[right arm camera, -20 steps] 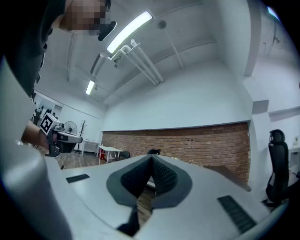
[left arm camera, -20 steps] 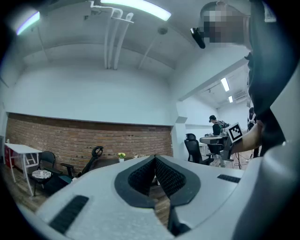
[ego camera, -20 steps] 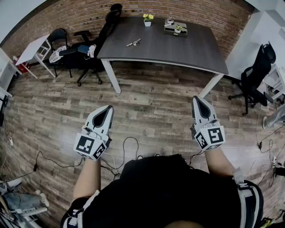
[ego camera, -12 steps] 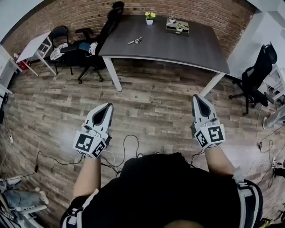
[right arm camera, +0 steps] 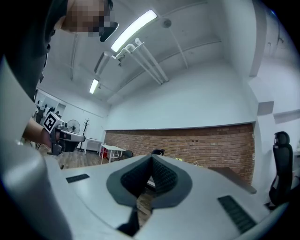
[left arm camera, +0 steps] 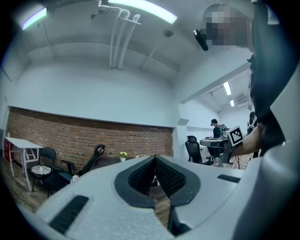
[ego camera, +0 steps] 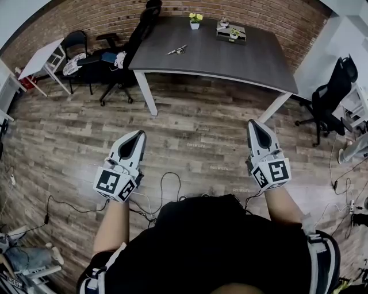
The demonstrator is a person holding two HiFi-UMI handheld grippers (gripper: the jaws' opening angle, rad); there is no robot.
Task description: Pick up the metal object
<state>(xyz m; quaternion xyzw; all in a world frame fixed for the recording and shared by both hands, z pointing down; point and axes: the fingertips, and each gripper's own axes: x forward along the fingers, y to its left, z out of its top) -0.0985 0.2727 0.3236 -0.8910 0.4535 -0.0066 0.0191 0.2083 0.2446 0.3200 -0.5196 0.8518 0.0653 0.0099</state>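
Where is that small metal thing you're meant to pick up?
In the head view, the metal object lies on the left part of the dark table, a little nearer the camera and left of the pot of yellow flowers.

An office workroom: far across the wood-plank floor (ego camera: 190, 138), a long dark surface (ego camera: 230, 57) on white legs stands against a brick wall (ego camera: 80, 26), with a small potted plant (ego camera: 195, 20) on it. A black swivel chair (ego camera: 138, 31) stands at its left end, another swivel chair (ego camera: 333, 92) at the right, a small white table (ego camera: 43, 60) far left; cables (ego camera: 164, 186) trail over the near floor and strip lights (left arm camera: 140, 9) line the ceiling
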